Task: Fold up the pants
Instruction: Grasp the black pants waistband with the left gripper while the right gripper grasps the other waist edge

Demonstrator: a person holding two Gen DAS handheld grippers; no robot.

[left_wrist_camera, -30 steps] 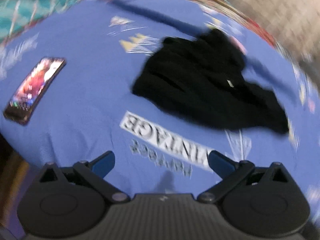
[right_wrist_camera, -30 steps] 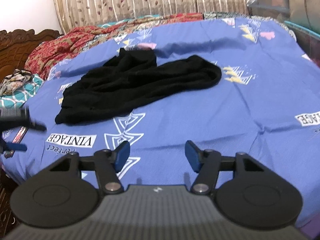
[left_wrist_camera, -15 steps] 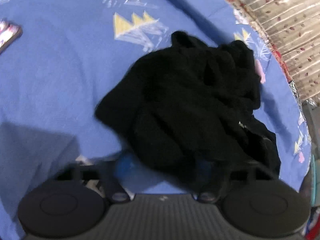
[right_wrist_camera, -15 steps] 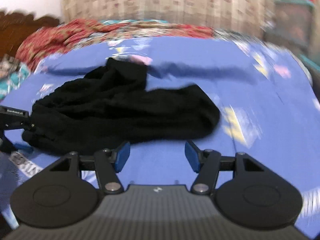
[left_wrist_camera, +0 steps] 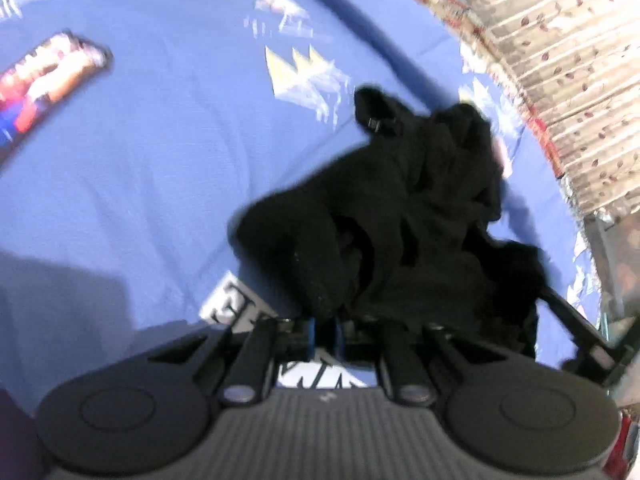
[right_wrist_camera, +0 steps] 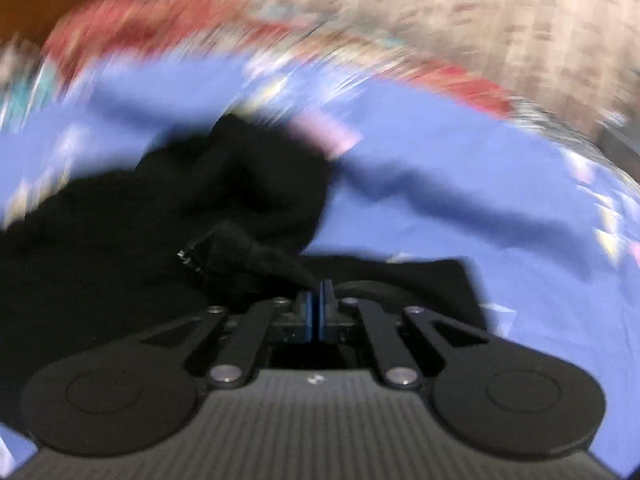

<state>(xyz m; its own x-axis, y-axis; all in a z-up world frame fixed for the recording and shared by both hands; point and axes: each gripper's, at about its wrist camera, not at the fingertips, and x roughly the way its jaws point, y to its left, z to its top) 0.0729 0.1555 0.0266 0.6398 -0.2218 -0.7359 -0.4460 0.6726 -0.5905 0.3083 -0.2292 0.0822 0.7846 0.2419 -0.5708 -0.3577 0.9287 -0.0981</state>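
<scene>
Both hand-held grippers (left_wrist_camera: 325,330) (right_wrist_camera: 319,300) tight on pants (left_wrist_camera: 400,220).

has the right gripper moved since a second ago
Yes. The right gripper has closed in on the crumpled black fabric pants, now shut on a fold, with the blue printed bedsheet filling more of its view.

blue printed bedsheet (left_wrist_camera: 160,168), beige leaf-patterned curtain (left_wrist_camera: 568,60) behind.

The pants (left_wrist_camera: 400,216) lie bunched on the bedsheet (left_wrist_camera: 160,160), a phone (left_wrist_camera: 44,84) well to their left.
</scene>
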